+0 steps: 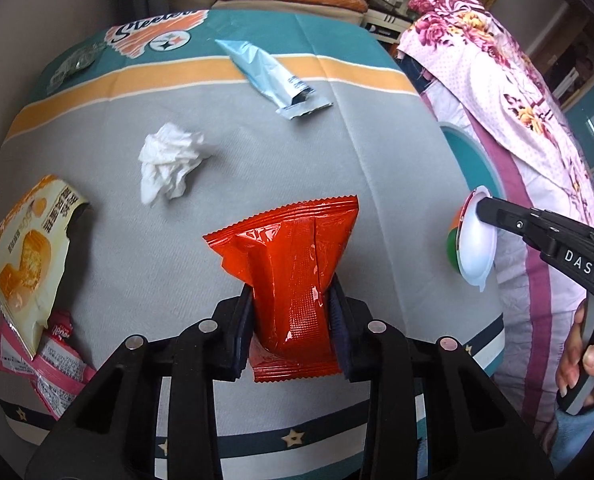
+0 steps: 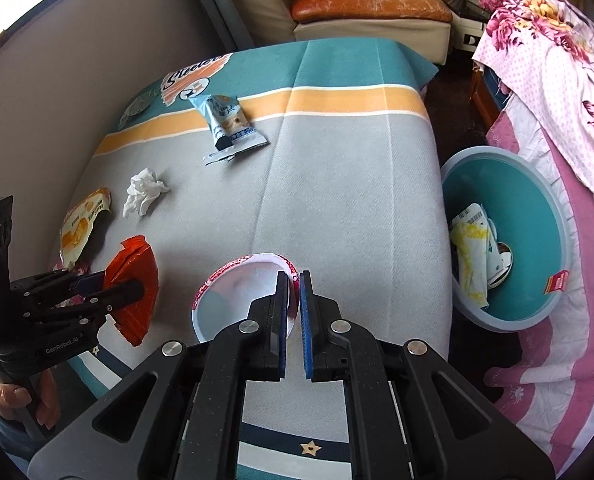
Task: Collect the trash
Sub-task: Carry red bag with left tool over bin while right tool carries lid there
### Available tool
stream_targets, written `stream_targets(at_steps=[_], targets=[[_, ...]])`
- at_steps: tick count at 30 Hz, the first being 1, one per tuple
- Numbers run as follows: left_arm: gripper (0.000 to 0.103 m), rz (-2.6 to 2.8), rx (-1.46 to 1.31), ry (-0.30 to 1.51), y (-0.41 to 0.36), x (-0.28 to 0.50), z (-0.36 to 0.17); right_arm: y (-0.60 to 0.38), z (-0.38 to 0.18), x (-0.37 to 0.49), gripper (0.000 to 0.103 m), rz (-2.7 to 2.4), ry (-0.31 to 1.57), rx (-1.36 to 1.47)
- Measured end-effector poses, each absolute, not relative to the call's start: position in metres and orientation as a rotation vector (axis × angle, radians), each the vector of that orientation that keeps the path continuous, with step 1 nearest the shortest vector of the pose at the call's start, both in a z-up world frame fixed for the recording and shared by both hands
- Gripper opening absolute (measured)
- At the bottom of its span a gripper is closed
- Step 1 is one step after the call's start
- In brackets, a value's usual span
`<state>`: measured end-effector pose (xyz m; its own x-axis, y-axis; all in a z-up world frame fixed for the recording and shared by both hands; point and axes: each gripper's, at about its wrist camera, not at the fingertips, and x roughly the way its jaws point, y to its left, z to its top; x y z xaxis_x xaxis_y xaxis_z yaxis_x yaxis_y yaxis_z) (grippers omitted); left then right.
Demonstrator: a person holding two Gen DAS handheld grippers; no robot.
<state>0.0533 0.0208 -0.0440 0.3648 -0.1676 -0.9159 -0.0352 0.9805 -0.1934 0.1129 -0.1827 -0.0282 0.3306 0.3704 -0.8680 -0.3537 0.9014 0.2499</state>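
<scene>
Currently two pieces of trash are in hand. The crinkled red foil snack wrapper [image 1: 293, 276] is squeezed at its lower half between the jaws of the left gripper [image 1: 293, 300], raised above the near part of the cloth. The round white plastic cup with a red-printed rim [image 2: 243, 296] is pinched by its rim in the right gripper [image 2: 294, 300], whose jaws are clenched on the thin wall; the cup hangs tilted on its side near the table's right edge.

Beyond that edge, lower down, sits the round teal plastic bin [image 2: 537, 216], which already holds a yellow-stained paper [image 2: 471, 256] and other scraps, so part of the collecting looks done.

Left on the grey, teal and orange striped tablecloth [image 1: 257, 152]: a crumpled white tissue [image 1: 169, 168], a torn pale blue snack packet [image 1: 269, 76] towards the far side, a cream and orange cake wrapper [image 1: 25, 248] at the left edge, pink wrappers [image 1: 45, 364] partly under it, and what seems a clear crumpled wrapper [image 1: 71, 62] at the far left corner, too faint to be sure.

Judging by this, the task is perhaps midway: both held items must go to the bin, then roughly five pieces remain.
</scene>
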Motion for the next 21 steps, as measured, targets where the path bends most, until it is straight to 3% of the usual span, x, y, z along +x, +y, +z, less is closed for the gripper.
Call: stream_targets(at_steps=[21], targets=[[0.035,-0.31,-0.103,1.143,-0.135,0.16,-0.014,-0.32,-0.005,0.174,0.006,0.257,1.06,0.085]])
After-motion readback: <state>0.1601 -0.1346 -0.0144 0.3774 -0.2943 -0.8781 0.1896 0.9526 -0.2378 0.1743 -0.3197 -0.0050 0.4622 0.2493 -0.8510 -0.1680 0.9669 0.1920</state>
